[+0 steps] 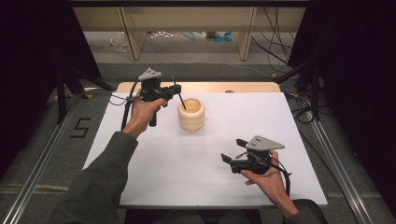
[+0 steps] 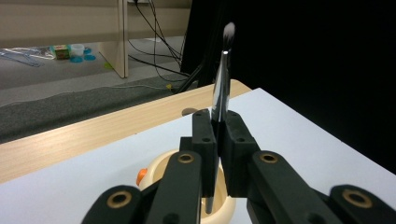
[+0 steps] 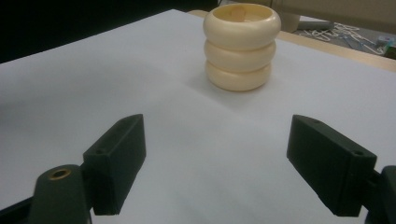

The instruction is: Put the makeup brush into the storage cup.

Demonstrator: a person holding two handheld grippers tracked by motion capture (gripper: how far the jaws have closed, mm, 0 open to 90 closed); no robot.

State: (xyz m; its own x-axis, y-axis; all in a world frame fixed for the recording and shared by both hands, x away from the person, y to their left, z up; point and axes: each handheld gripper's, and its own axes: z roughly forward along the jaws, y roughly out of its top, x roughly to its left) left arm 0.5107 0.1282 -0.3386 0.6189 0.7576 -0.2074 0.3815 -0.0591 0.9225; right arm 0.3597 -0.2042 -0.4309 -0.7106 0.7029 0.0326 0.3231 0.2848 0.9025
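Note:
My left gripper (image 1: 175, 90) is shut on a thin dark brush (image 1: 179, 94) at the back left of the white table (image 1: 210, 154). In the left gripper view the brush (image 2: 221, 86) rises tilted between the pads of the left gripper (image 2: 217, 122), pale bristles up. Its lower end hangs at the mouth of a cream ribbed cup (image 1: 191, 116), and something small and orange (image 2: 141, 176) lies inside the cup (image 2: 156, 168). My right gripper (image 1: 232, 149) stands open near the front right with nothing in it. The right gripper (image 3: 217, 154) faces the cup (image 3: 242, 46) from well short of it.
A bare wooden strip (image 1: 205, 87) borders the table at the back. Beyond it are shelf legs (image 1: 130, 37) and loose cables (image 1: 275, 46) on the floor. Black curtains and stands flank both sides. The white surface around the cup is open.

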